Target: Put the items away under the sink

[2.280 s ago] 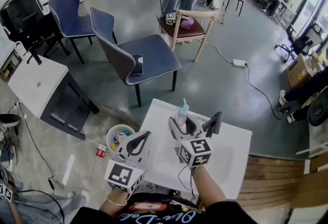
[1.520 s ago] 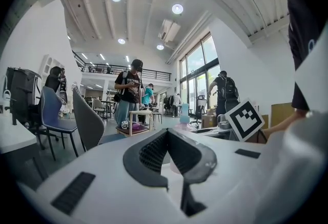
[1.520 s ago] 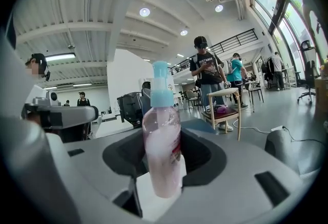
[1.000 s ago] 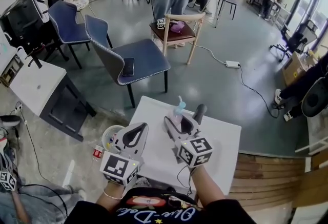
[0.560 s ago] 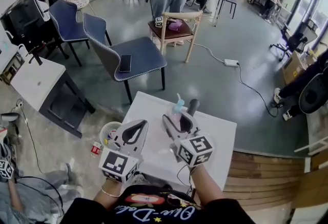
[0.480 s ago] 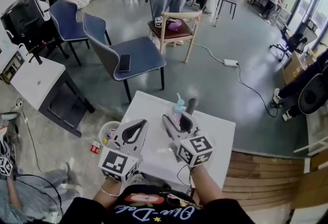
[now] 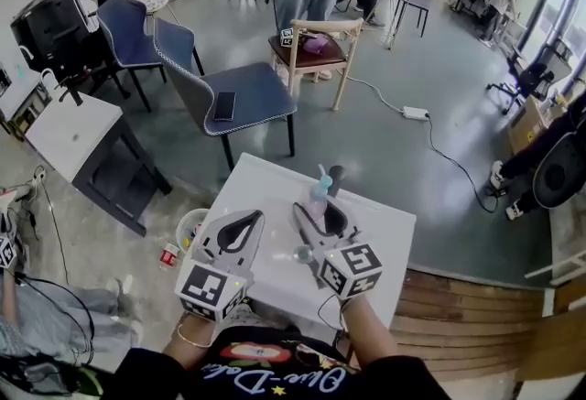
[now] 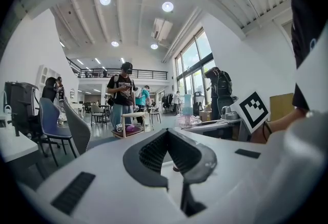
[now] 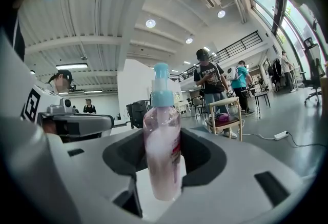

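1. The pump bottle (image 7: 319,194), pinkish with a pale blue pump head, stands upright just below the middle of the head view, over the white table (image 7: 385,238).
2. The right gripper (image 9: 163,142) is clamped on it. Its jaws stand fairly wide, one dark pad pressed to each side of the bottle's lower body.
3. Whether the bottle's base touches the tabletop cannot be told.
4. The left gripper (image 7: 247,222) is just left of it, lower centre-left. Its jaws are pinched together at the tips, with nothing between them.
5. A dark cylinder (image 7: 336,177) stands just beyond the bottle, and a small clear cup (image 7: 302,254) sits on the table between the two grippers.
6. On the floor left of the table are a round bin (image 7: 189,226) and a red can (image 7: 169,254).
7. Farther up the frame, a blue chair (image 7: 252,96) carries a phone (image 7: 224,105), and a wooden chair (image 7: 322,46) stands behind it.
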`<state>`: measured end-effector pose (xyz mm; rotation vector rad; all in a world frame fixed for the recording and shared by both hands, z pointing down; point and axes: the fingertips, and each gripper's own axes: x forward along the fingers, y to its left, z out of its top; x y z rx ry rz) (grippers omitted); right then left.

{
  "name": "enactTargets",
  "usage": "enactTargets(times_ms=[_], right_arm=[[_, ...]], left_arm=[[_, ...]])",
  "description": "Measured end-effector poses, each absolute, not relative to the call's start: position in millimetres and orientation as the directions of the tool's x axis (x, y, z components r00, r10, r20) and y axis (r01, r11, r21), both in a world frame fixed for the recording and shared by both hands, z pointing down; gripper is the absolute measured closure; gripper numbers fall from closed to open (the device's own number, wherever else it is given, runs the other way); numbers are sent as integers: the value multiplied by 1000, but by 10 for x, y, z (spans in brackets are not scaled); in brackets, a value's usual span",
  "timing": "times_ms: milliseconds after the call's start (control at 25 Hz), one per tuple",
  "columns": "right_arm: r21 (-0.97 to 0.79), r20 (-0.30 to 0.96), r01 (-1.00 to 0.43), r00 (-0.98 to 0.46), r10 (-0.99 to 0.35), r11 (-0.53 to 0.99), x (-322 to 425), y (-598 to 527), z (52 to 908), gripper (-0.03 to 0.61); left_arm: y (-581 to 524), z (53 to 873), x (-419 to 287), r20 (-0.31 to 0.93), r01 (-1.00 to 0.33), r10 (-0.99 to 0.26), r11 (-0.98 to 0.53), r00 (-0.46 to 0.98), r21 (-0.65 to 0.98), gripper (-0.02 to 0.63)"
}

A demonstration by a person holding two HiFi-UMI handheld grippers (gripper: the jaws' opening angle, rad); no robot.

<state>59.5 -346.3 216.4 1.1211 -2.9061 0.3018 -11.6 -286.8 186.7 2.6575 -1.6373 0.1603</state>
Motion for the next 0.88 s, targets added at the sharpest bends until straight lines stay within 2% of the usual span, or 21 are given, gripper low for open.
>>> enactTargets(times_ms=[880], right_arm=[[-230, 39, -594, -797, -602, 771, 973, -2924, 2080, 370]], left_arm=[[-2395, 1810, 201, 94, -914, -916, -397, 389, -86, 607]])
